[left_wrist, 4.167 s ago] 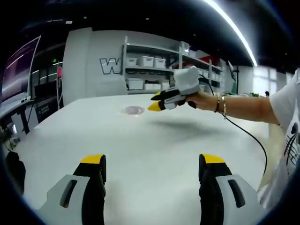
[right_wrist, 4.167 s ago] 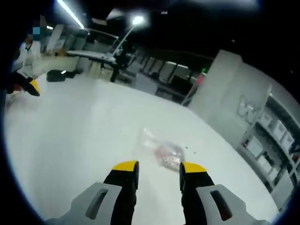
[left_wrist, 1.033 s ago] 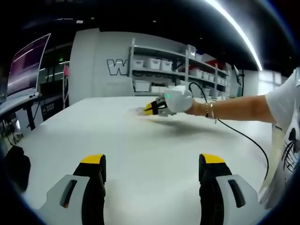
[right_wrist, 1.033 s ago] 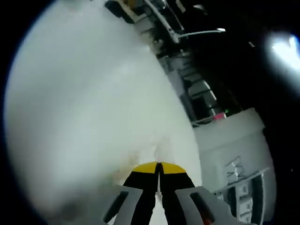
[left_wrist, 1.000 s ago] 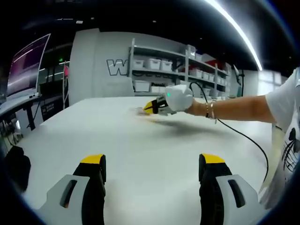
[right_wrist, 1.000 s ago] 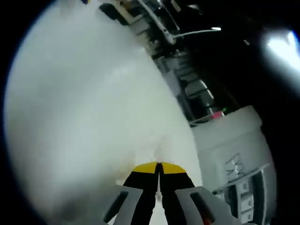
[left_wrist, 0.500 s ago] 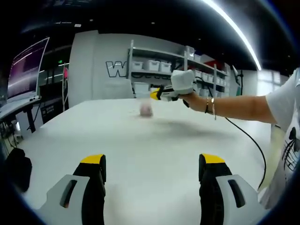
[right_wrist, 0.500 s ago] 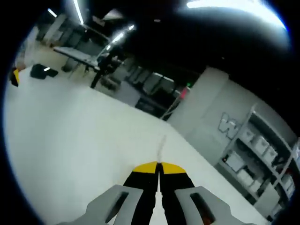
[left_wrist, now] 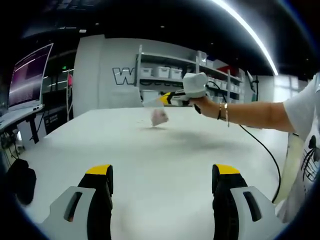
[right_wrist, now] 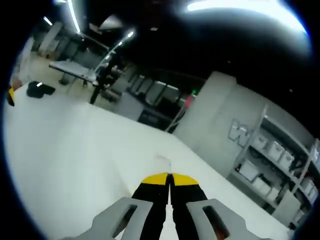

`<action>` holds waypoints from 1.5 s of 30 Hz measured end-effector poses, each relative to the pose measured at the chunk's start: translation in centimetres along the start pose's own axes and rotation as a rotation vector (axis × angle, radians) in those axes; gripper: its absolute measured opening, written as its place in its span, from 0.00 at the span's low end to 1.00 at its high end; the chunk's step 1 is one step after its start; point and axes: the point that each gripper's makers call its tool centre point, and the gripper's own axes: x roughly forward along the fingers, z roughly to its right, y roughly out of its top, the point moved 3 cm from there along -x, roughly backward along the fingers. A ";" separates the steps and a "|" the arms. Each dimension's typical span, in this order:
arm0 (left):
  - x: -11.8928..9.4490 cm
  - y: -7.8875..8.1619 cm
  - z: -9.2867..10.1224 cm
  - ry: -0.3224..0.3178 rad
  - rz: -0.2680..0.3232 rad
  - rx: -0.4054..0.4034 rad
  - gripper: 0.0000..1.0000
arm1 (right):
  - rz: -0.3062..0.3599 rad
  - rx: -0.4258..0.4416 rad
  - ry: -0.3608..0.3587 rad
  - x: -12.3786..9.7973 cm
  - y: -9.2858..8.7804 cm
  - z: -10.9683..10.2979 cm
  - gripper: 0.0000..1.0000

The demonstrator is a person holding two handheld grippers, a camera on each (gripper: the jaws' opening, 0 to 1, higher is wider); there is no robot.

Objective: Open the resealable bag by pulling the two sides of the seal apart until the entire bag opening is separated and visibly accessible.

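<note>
- Yellow-tipped left tongs (left_wrist: pixel 162 172) stand wide apart, holding nothing, low over the white tabletop (left_wrist: pixel 165 150).
- Right tongs (right_wrist: pixel 169 178) are pressed together at their yellow tips, pinching a thin clear edge of the resealable bag (left_wrist: pixel 157 113).
- Seen from the left gripper view, the bag hangs from those tongs above the far part of the tabletop, something pinkish in its lower part.
- A hand (left_wrist: pixel 202 103) with a bracelet at the wrist grips the right tongs' white body; a black cable trails from it.
- Grey shelves (left_wrist: pixel 170 75) of white bins stand behind.
</note>
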 end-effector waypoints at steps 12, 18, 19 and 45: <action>-0.5 0.4 0.4 -0.010 0.017 0.006 0.80 | 0.008 -0.012 0.004 -1.1 0.8 -0.6 0.00; -0.8 0.6 0.4 -0.008 0.024 0.008 0.80 | 0.011 -0.004 -0.007 -2.1 0.8 -0.5 0.00; -0.8 0.6 0.4 -0.007 0.025 0.008 0.80 | 0.011 -0.002 -0.007 -2.3 0.8 -0.6 0.00; -2.0 1.2 2.2 -0.029 0.044 0.029 0.80 | 0.044 0.008 -0.019 -7.5 2.2 -2.1 0.00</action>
